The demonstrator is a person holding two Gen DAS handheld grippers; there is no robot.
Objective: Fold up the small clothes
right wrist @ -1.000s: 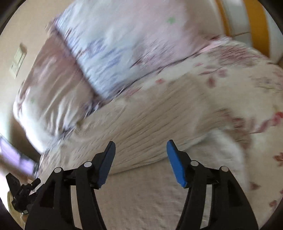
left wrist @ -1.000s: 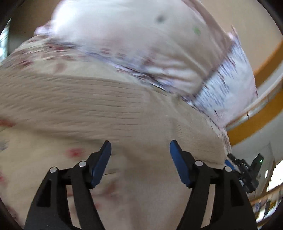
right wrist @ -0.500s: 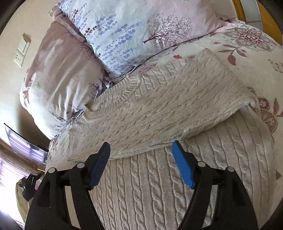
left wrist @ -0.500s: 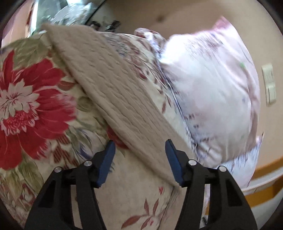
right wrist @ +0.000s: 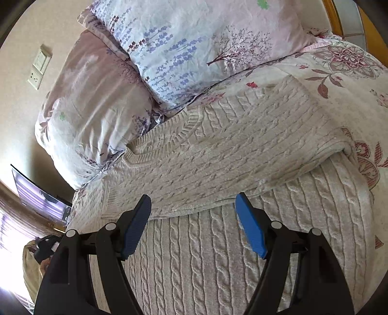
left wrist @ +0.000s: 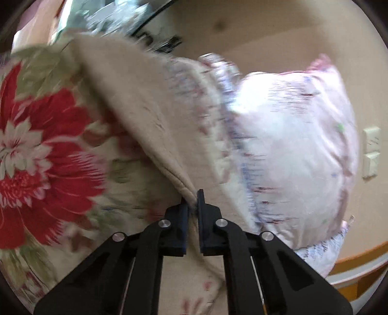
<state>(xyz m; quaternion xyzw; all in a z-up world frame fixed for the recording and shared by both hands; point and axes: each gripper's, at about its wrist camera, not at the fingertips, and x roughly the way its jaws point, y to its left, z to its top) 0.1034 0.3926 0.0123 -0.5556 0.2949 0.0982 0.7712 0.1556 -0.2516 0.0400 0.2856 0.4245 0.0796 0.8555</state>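
Note:
A cream cable-knit sweater lies on the floral bed cover, its upper part folded over the lower part. In the left wrist view the sweater is blurred, and its corner is pinched in my left gripper, which is shut on it. My right gripper is open and empty, hovering over the sweater just in front of the folded edge.
Two pillows lean against the wall behind the sweater. The bed cover has large red flowers. A wall socket plate and a wooden bed frame edge are in view.
My left gripper has closed on the sweater's corner; it was open half a second ago. My right gripper stays open and has moved a little closer to the folded edge.

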